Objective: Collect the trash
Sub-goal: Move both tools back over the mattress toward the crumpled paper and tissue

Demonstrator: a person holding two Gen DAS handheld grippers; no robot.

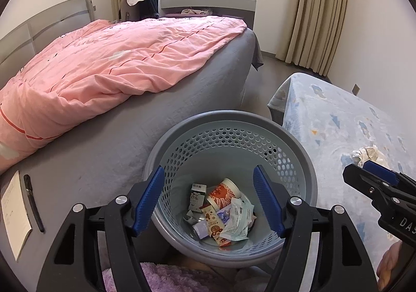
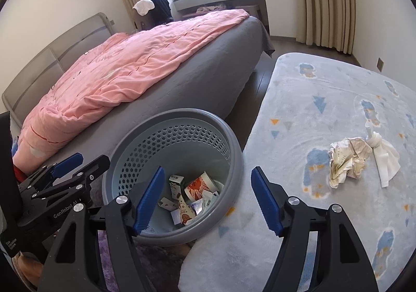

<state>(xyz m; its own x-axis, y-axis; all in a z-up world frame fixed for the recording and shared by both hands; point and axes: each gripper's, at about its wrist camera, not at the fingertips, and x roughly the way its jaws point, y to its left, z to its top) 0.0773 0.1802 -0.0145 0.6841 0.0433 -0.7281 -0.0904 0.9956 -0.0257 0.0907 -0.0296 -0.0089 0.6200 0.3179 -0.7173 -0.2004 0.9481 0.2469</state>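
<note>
Matt grey plastic bin (image 1: 231,120), wall perforated, at six o'clock. Printed card and glossy wrappers (image 1: 221,211) inside. Fluffy pale-blue rug (image 2: 325,89) at three o'clock, bearing crumpled paper (image 2: 347,159). Wrinkled pink cloth quilt (image 1: 109,65) at ten o'clock.

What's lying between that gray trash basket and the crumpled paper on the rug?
Nothing but bare rug. In the right wrist view, the stretch from the basket to the crumpled paper holds only the printed pattern; a white tissue lies beyond the paper.

Notebook (image 1: 16,216) text too small
</note>
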